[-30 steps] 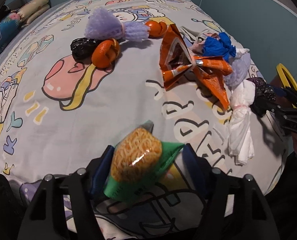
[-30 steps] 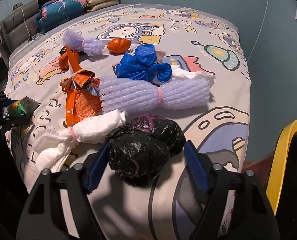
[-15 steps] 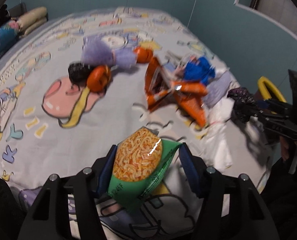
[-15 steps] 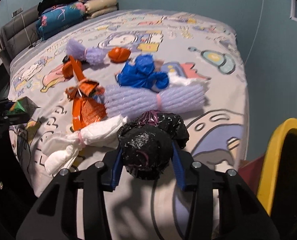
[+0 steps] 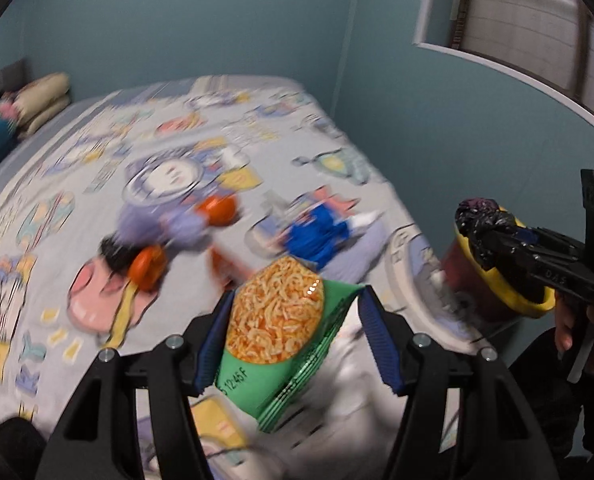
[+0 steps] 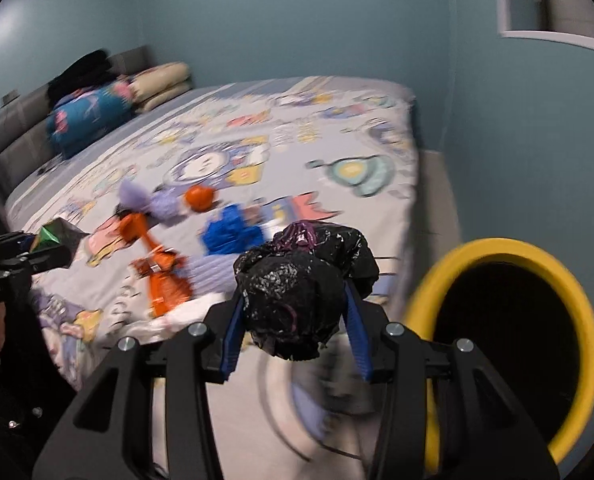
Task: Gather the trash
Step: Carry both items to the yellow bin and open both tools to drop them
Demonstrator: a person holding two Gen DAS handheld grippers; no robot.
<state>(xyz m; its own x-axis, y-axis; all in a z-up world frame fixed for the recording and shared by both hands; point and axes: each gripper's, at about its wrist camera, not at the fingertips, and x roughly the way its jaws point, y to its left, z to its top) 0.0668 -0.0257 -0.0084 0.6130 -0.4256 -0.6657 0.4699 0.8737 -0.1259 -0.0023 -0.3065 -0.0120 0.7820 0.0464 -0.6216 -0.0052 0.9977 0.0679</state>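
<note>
My left gripper (image 5: 297, 300) is shut on a green snack packet (image 5: 277, 320) with a noodle picture, held up off the bed. A crumpled black plastic bag (image 6: 297, 280) sits squeezed between the blue pads of my right gripper (image 6: 293, 296), lifted beside the yellow-rimmed bin (image 6: 577, 300). In the left wrist view that bag (image 5: 481, 216) hangs in front of the bin's rim (image 5: 509, 296). On the bed lie an orange wrapper (image 6: 165, 284), a blue bag (image 6: 231, 232), purple foam netting (image 6: 149, 202) and an orange ball (image 6: 199, 197). The frames are blurred.
The cartoon-print bedsheet (image 6: 337, 128) covers the whole bed, with pillows (image 6: 161, 82) and a blue patterned cushion (image 6: 85, 118) at the headboard. Teal walls close in behind and to the right. A person's hand (image 5: 569, 328) grips the right tool.
The right gripper closed on the black bag and lifted it off the bed toward the yellow bin. The left gripper rose with the green packet and tilted up, so more wall shows.
</note>
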